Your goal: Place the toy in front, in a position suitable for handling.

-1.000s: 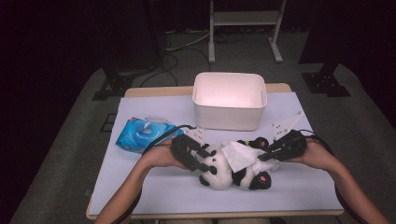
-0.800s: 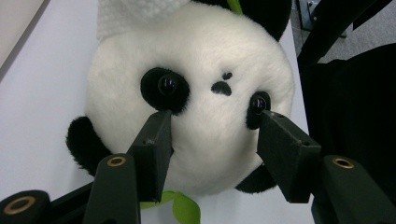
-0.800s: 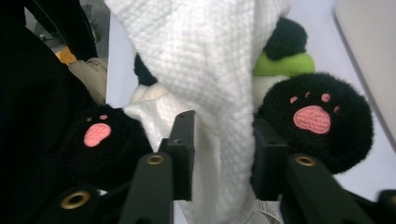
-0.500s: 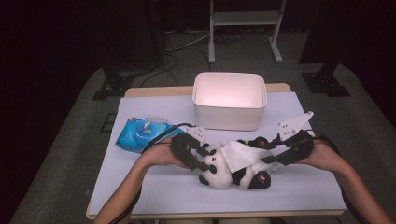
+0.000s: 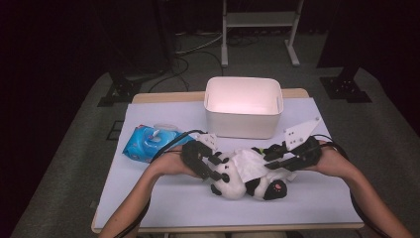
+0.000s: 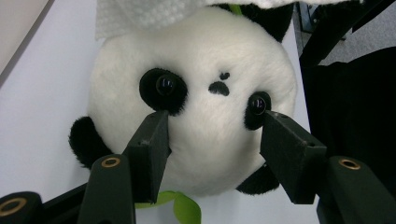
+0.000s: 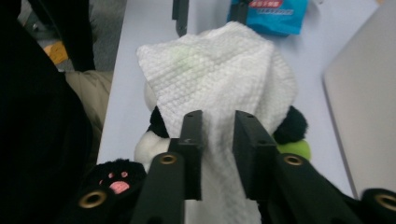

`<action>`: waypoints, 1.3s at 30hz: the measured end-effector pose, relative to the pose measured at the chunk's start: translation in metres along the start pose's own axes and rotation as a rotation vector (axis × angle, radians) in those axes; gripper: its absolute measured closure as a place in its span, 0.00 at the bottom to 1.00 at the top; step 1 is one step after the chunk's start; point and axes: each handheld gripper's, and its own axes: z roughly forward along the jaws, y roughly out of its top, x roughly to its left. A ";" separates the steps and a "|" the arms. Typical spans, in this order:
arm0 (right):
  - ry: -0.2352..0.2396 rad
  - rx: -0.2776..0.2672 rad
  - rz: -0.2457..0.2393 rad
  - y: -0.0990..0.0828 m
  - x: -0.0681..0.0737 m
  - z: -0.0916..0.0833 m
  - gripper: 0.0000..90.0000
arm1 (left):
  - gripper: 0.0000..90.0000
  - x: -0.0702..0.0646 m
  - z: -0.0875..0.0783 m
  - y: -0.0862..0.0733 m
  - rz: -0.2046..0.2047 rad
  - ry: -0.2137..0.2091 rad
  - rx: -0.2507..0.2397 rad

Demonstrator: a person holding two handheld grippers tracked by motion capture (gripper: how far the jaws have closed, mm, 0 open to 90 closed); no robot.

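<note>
Two tools on the panda (image 5: 237, 181): left tool (image 5: 214, 167) clamped on head, unchanged; right tool (image 5: 270, 157), jaws just closing, now pinching wipe (image 5: 250, 166), higher than before, likely wiping.

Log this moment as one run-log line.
left gripper: clamps panda head | right gripper: jaws just closing on wipe over panda | bin: behind | wipes pack: left

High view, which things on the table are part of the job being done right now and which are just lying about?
In use:
- plush panda, head clamped by the left gripper
- white wipe draped on it, between the right gripper's jaws, which have just been closing

Lying about:
- blue wet-wipe pack
- white bin
</note>
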 end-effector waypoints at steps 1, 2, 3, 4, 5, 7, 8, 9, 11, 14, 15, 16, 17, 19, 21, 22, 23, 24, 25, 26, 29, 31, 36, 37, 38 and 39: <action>0.000 0.000 0.000 0.000 0.000 0.000 0.81 | 0.47 0.000 0.000 0.000 0.000 0.000 0.000; 0.002 0.005 -0.011 0.001 -0.001 0.003 0.81 | 0.47 0.000 0.000 0.000 -0.002 0.000 -0.002; 0.008 0.015 -0.004 0.001 -0.001 0.006 0.81 | 0.46 0.000 0.000 0.000 -0.003 0.000 -0.003; 0.011 0.022 -0.002 0.001 -0.001 0.009 0.81 | 0.46 0.000 0.000 0.000 -0.003 0.003 -0.005; 0.019 0.028 0.004 0.001 -0.002 0.013 0.79 | 0.46 0.000 0.001 -0.001 -0.006 0.002 -0.009; 0.019 0.037 0.002 0.000 -0.003 0.018 0.78 | 0.46 0.000 0.001 -0.001 -0.011 0.001 -0.013; 0.019 0.037 0.002 0.000 -0.003 0.018 0.78 | 0.46 0.000 0.001 -0.001 -0.011 0.000 -0.014; 0.022 0.042 -0.003 -0.001 -0.004 0.020 0.78 | 0.46 -0.001 0.001 -0.001 -0.009 -0.002 -0.014; 0.025 0.052 0.013 -0.001 -0.005 0.026 0.77 | 0.45 -0.001 0.003 -0.002 -0.015 0.000 -0.016; 0.025 0.049 0.025 -0.002 -0.005 0.028 0.82 | 0.45 -0.002 0.005 -0.002 -0.014 0.015 -0.004; 0.026 0.050 0.036 -0.003 -0.006 0.028 0.84 | 0.44 -0.002 0.005 -0.001 -0.019 0.017 -0.004; 0.028 0.051 0.043 -0.003 -0.005 0.027 0.87 | 0.45 -0.002 0.005 -0.001 -0.018 0.020 -0.002; 0.028 0.052 0.049 -0.004 -0.005 0.027 0.88 | 0.45 -0.002 0.005 -0.001 -0.015 0.024 0.002; 0.024 0.049 0.051 -0.005 -0.005 0.025 0.88 | 0.45 -0.003 0.005 0.000 -0.015 0.030 0.005; 0.025 0.037 0.063 -0.009 -0.003 0.020 0.89 | 0.45 -0.003 0.005 -0.001 -0.015 0.030 0.003; 0.024 0.030 0.069 -0.011 -0.003 0.018 0.89 | 0.44 -0.003 0.005 -0.001 -0.014 0.030 0.003; 0.024 0.030 0.069 -0.011 -0.003 0.018 0.89 | 0.44 -0.003 0.005 -0.001 -0.014 0.030 0.003; 0.026 0.024 0.078 -0.013 -0.003 0.017 0.89 | 0.44 -0.003 0.005 -0.001 -0.016 0.028 0.000; 0.028 0.016 0.081 -0.016 -0.002 0.015 0.89 | 0.44 -0.002 0.005 -0.001 -0.017 0.027 -0.001; 0.027 0.014 0.090 -0.017 -0.001 0.014 0.89 | 0.44 -0.002 0.005 -0.001 -0.015 0.027 -0.002; 0.029 0.001 0.098 -0.023 0.000 0.010 0.89 | 0.43 -0.002 0.005 -0.002 -0.017 0.022 -0.003; 0.030 -0.006 0.106 -0.028 0.001 0.007 0.90 | 0.43 -0.002 0.005 -0.002 -0.017 0.022 -0.003; 0.027 -0.007 0.133 -0.038 0.003 0.001 0.94 | 0.43 -0.002 0.005 -0.001 -0.018 0.022 0.000; 0.027 -0.003 0.139 -0.040 0.004 0.001 0.95 | 0.43 -0.002 0.005 -0.001 -0.018 0.022 0.002; 0.027 -0.003 0.139 -0.040 0.004 0.001 0.95 | 0.43 -0.002 0.005 -0.001 -0.017 0.022 0.003; 0.027 0.000 0.140 -0.040 0.004 0.001 0.95 | 0.42 -0.002 0.005 -0.001 -0.014 0.022 0.004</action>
